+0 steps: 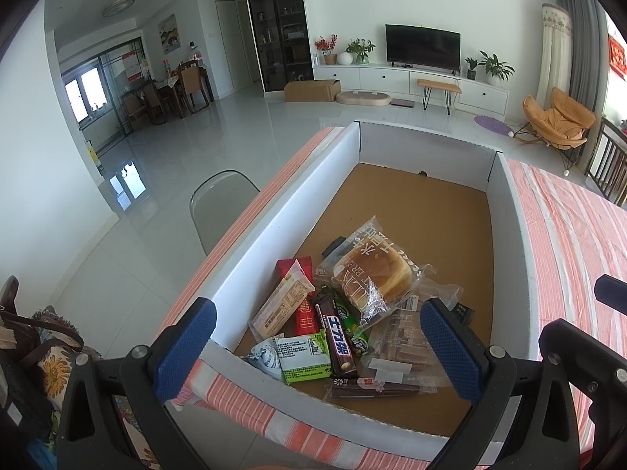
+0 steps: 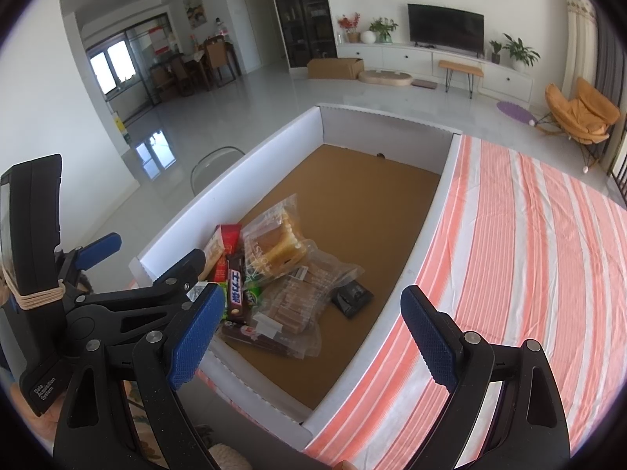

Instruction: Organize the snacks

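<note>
Two grippers, both with blue-padded fingers spread wide and holding nothing: left gripper (image 1: 317, 348) poised above the near end of the box (image 1: 274, 211), right gripper (image 2: 313, 331) alongside, over the near rim where box meets striped cloth (image 2: 529, 235). Between the left fingers, a heap of snacks (image 1: 337, 313) on the brown box floor: bread bun in clear wrap (image 1: 372, 274), dark chocolate bar (image 1: 340, 342), green-and-white packet (image 1: 303, 356), red bar (image 1: 303, 305), biscuit pack (image 2: 298, 301), small black packet (image 2: 350, 297). Far half of the box floor bare; no snack visible on the cloth-covered surface. Consistent with snacks already gathered, or with sorting still pending. For any grasp: one wrapper at a time, topmost piece, fingers closing across the narrow width, light pressure on the soft bun.
</note>
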A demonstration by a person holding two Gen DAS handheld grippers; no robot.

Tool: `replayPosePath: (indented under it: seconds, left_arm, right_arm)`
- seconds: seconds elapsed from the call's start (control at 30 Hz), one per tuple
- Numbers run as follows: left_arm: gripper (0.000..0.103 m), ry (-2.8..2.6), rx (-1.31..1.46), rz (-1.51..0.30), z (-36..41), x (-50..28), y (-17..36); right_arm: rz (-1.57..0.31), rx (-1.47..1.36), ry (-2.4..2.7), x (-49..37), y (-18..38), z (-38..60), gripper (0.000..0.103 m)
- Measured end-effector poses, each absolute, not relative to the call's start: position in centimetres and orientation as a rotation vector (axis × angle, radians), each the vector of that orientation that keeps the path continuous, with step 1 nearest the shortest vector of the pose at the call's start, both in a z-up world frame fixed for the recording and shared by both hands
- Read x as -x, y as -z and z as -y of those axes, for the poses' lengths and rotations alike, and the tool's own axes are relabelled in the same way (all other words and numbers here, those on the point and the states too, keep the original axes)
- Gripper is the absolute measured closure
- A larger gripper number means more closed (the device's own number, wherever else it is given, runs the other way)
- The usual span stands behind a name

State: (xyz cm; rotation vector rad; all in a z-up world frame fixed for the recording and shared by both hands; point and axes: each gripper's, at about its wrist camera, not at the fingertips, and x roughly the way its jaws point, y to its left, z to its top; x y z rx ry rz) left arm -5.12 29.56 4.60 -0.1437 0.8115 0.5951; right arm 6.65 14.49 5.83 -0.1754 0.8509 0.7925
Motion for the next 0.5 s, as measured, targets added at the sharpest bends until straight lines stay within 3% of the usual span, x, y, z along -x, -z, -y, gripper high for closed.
replayPosePath:
  seconds: [0.5]
  left_arm:
    - [0.000,-0.569,0.173,-0.813,-29.96,5.39,-4.20]
  right_arm:
    - [-0.858,0.179,-0.787,-6.71,-4.89,-14.50,0.010]
